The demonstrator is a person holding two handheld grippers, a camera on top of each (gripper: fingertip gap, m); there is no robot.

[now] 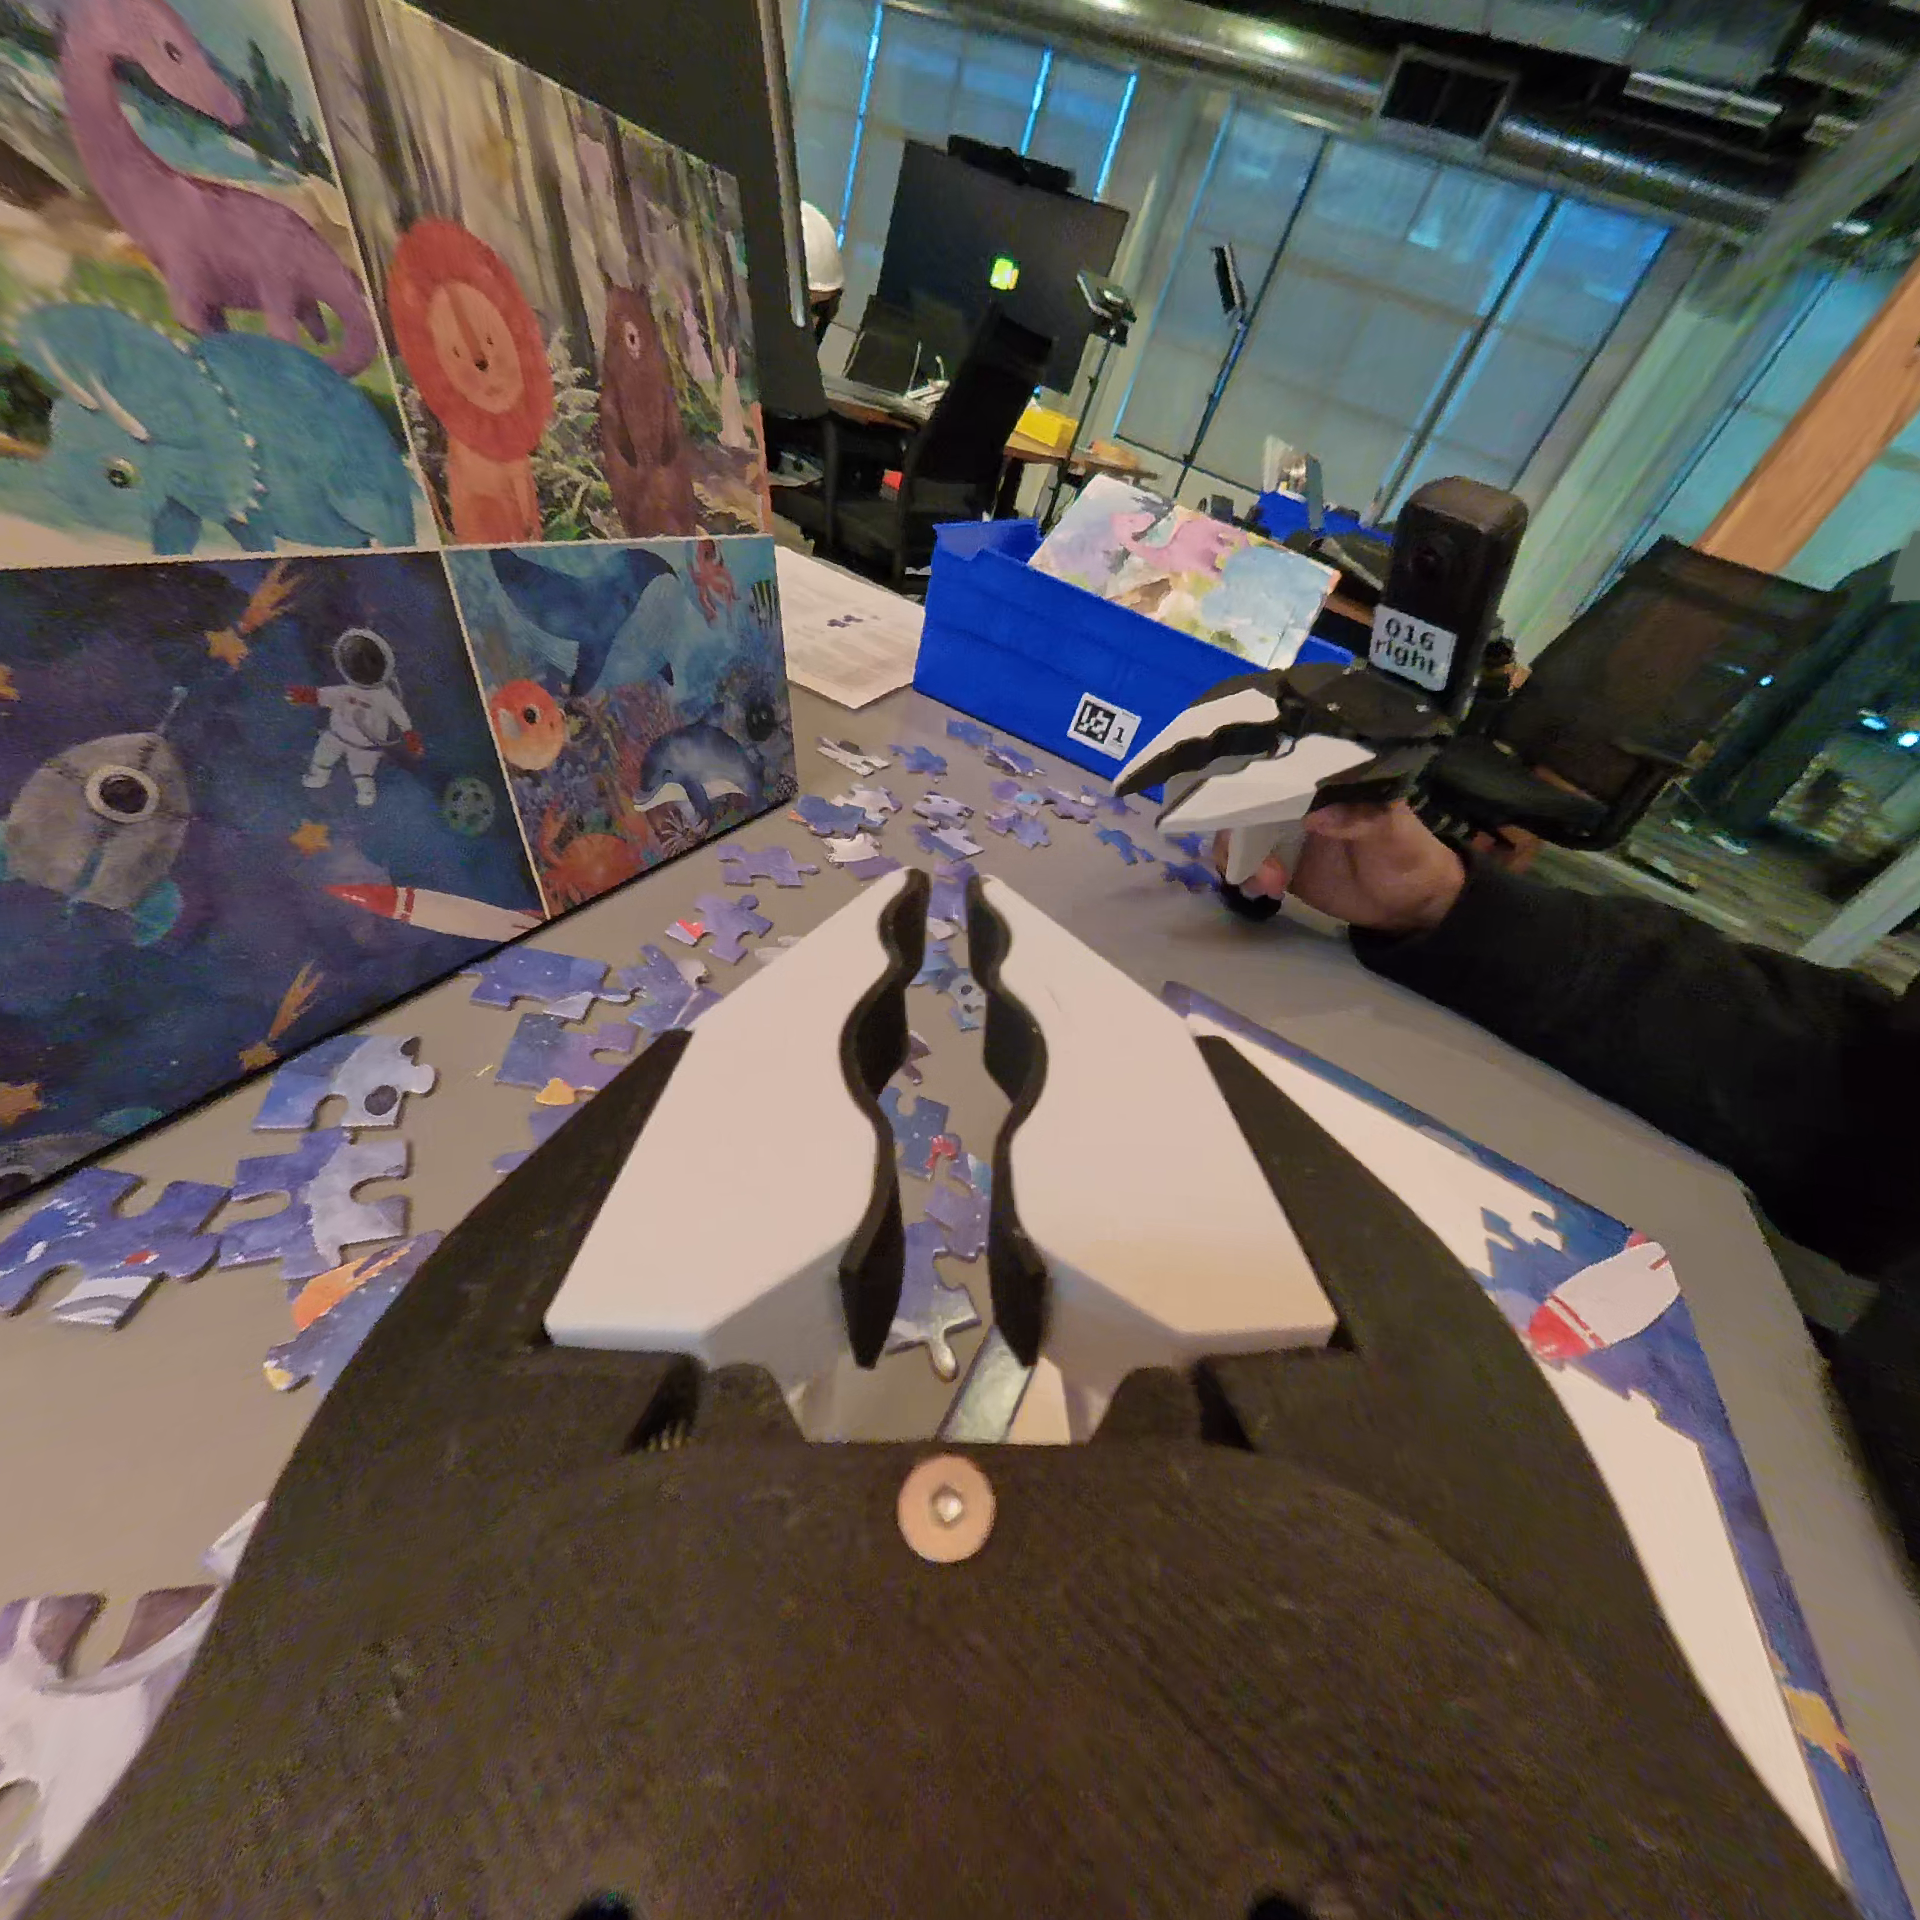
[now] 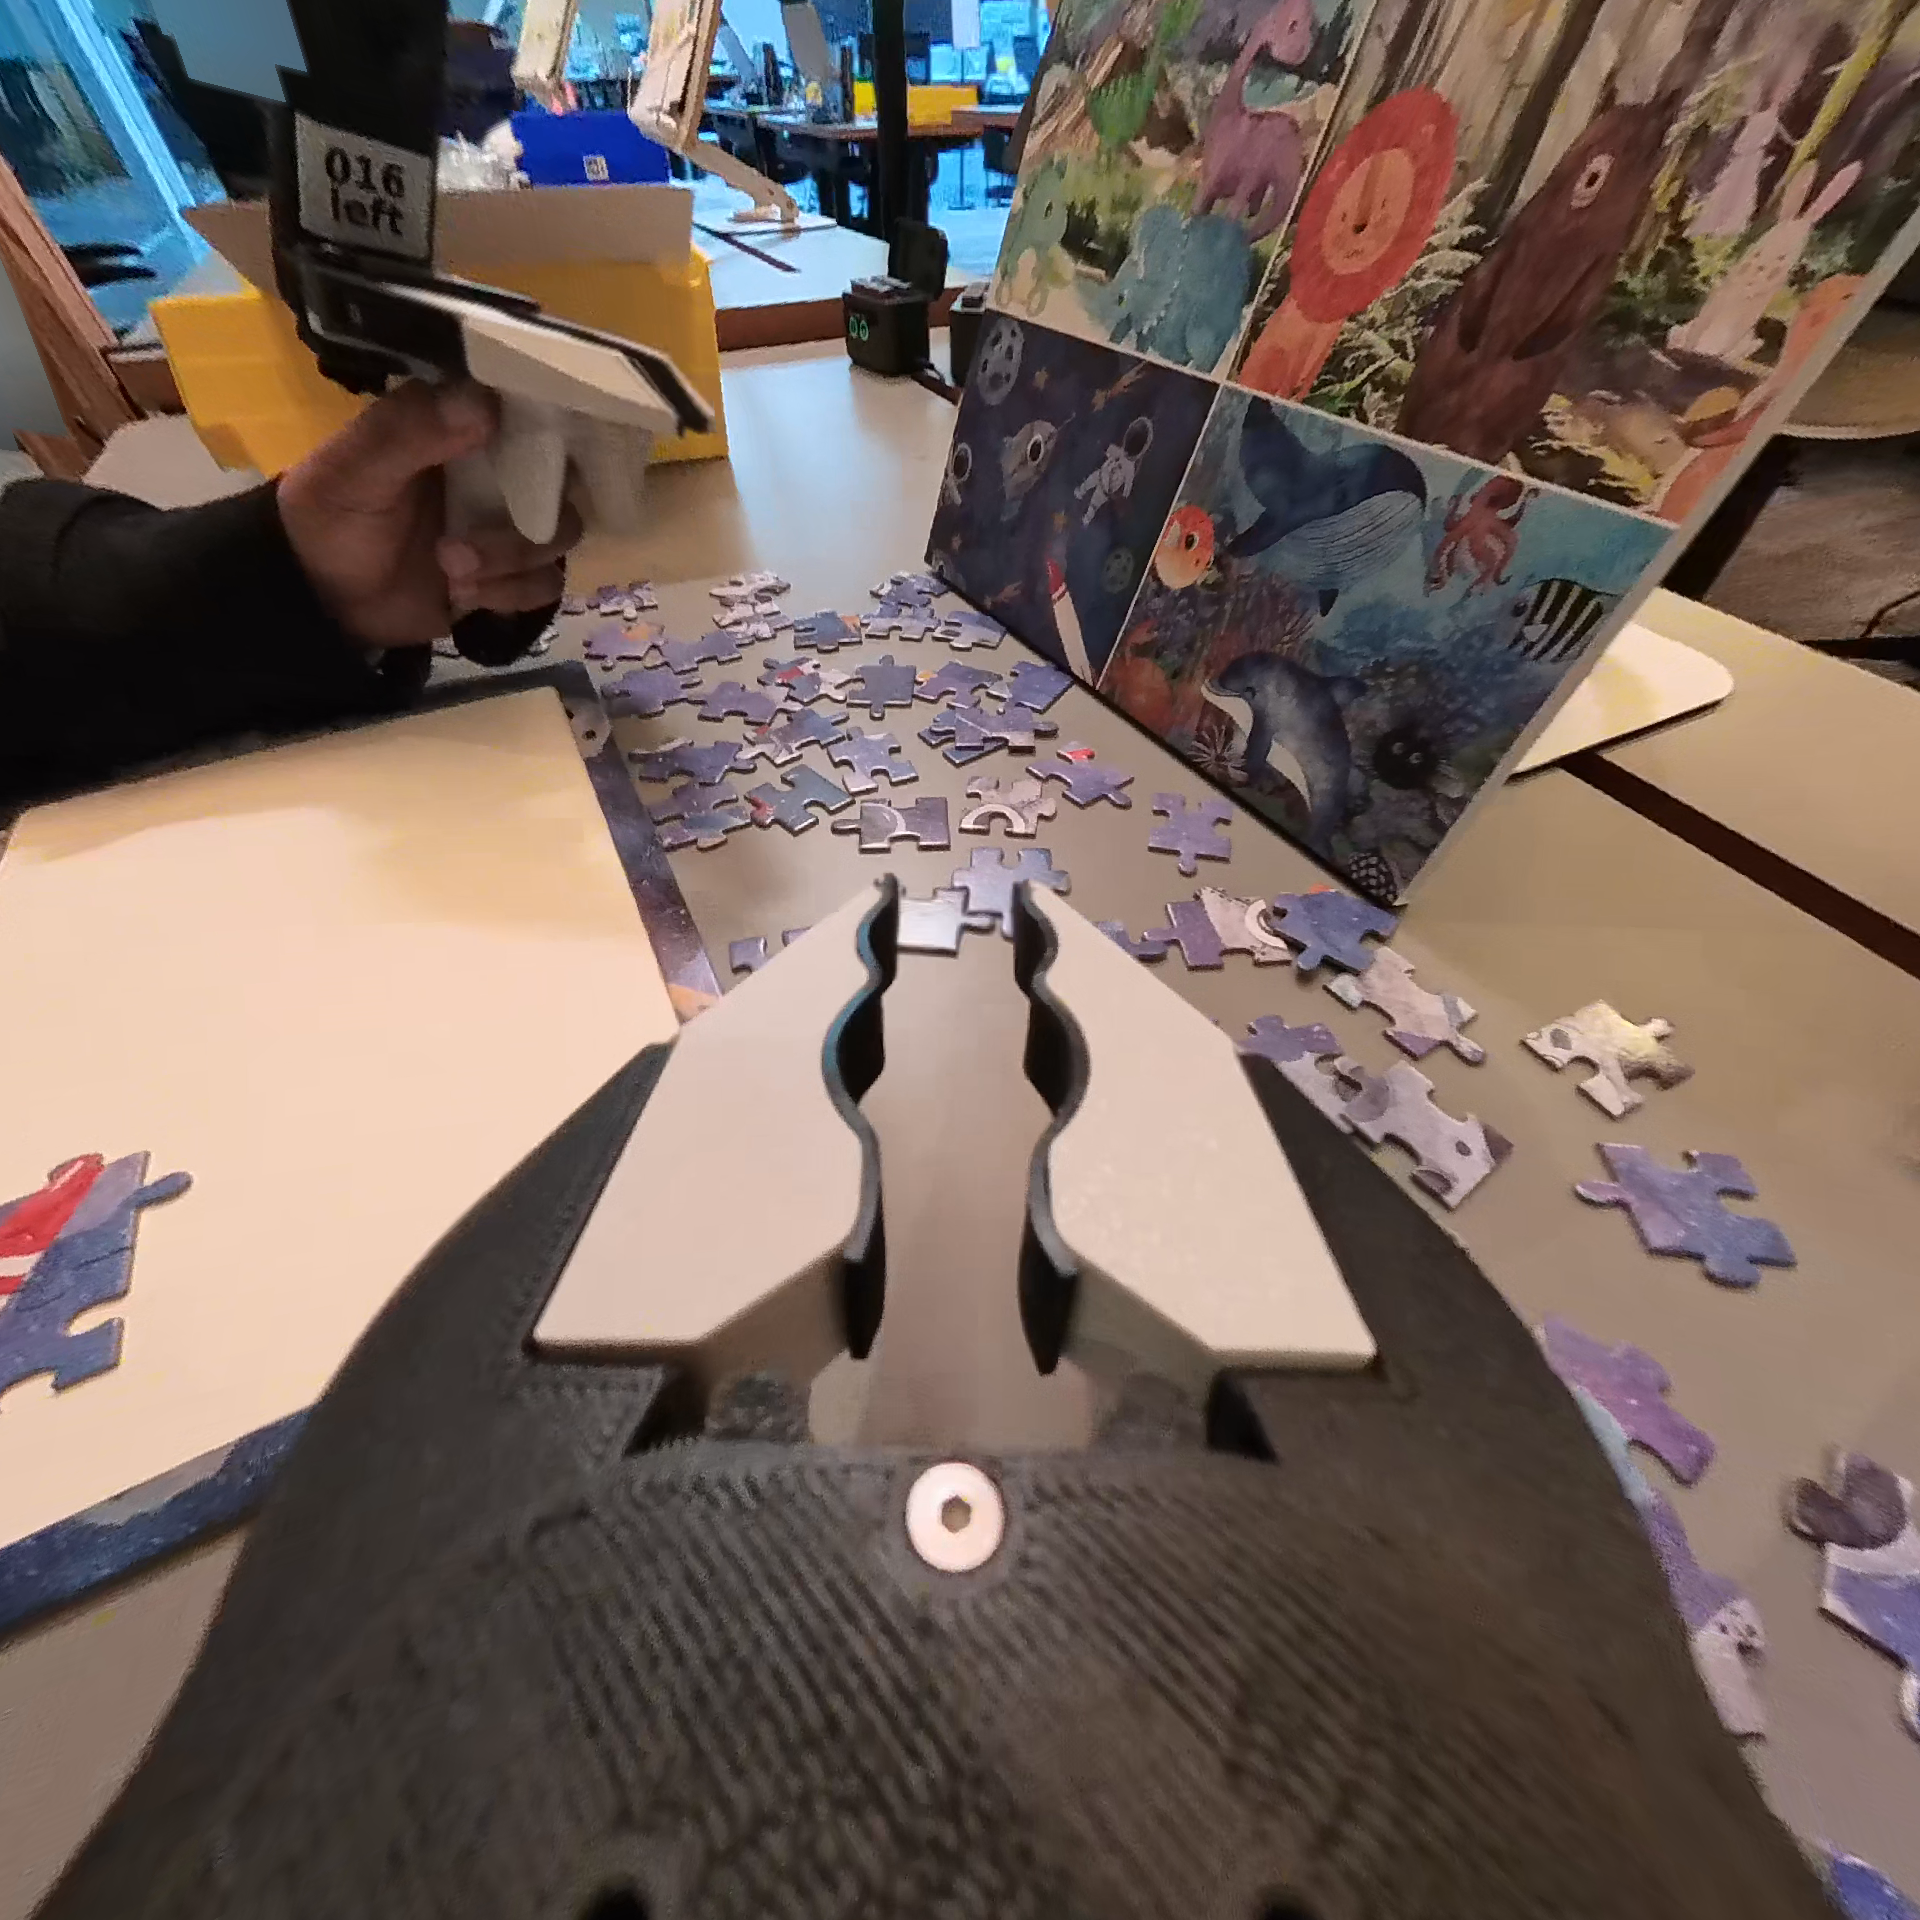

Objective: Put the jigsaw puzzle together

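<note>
Several loose blue and purple jigsaw pieces [image 2: 831, 727] lie scattered on the grey table; they also show in the left wrist view [image 1: 332, 1195]. A white puzzle board with a blue border [image 2: 312, 883] lies flat beside them, with a small joined patch showing a red rocket [image 2: 62, 1247] at one corner. My left gripper [image 1: 945, 883] hovers over the loose pieces, jaws a little apart and empty. My right gripper [image 2: 956, 899] is open and empty, low over the pieces at the board's edge. Each gripper shows in the other's view, the left [image 2: 691, 410] and the right [image 1: 1143, 795].
The puzzle box with animal and space pictures [image 1: 260, 727] stands upright behind the pieces [image 2: 1299, 571]. A blue bin [image 1: 1039, 644] holding another picture board and a paper sheet [image 1: 842, 634] lie at the far side. A yellow bin [image 2: 644, 301] stands behind the left gripper. Tip to tip, the grippers are about 20 cm apart.
</note>
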